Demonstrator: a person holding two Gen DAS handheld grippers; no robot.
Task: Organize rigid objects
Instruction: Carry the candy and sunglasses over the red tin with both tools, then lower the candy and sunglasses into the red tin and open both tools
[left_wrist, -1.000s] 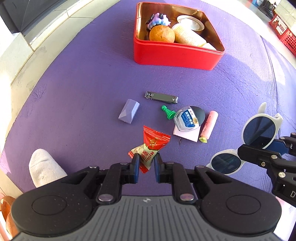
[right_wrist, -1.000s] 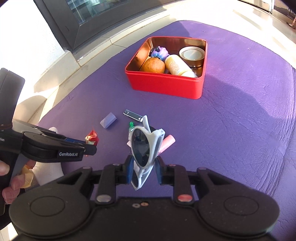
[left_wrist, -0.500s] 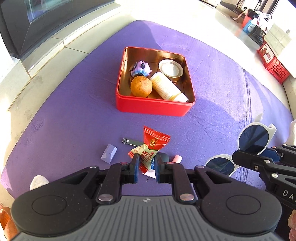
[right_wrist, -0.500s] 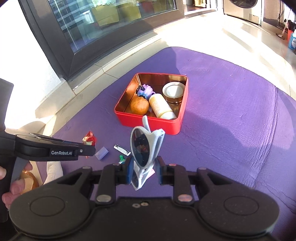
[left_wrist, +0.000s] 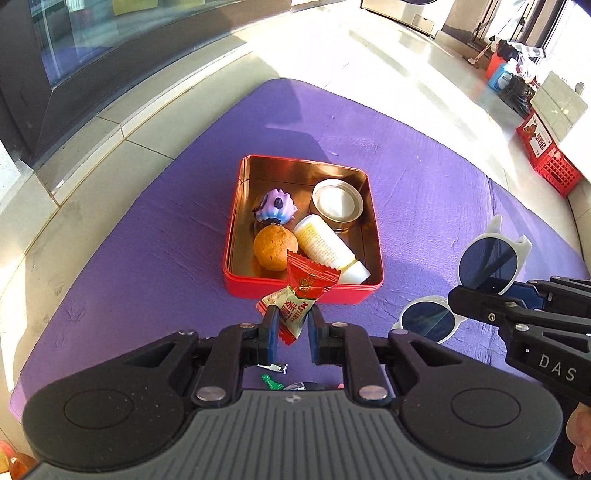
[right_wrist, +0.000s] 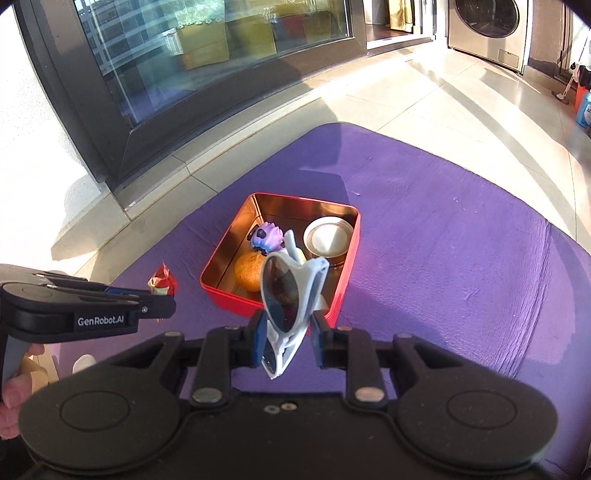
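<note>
My left gripper (left_wrist: 291, 325) is shut on a red and white candy wrapper (left_wrist: 301, 295), held above the mat just in front of the red tin box (left_wrist: 231, 229). My right gripper (right_wrist: 288, 332) is shut on white sunglasses (right_wrist: 291, 295) with dark lenses, held in the air before the same box (right_wrist: 349, 269). The sunglasses also show in the left wrist view (left_wrist: 484, 258), the candy in the right wrist view (right_wrist: 162, 282). The box holds a purple toy (left_wrist: 275, 206), a brown ball (left_wrist: 275, 247), a cream bottle (left_wrist: 327, 245) and a round lidded tin (left_wrist: 338, 201).
The box sits on a purple mat (left_wrist: 424, 184) on a tiled floor. A green pawn (left_wrist: 271, 382) and a nail clipper end (left_wrist: 273, 366) lie under my left gripper. A dark window frame (right_wrist: 110, 122) stands beyond the mat. A red crate (left_wrist: 550, 158) is far right.
Both grippers have risen and moved toward the red box with their objects still held. The small items on the mat have slid out of view beneath the left gripper.
</note>
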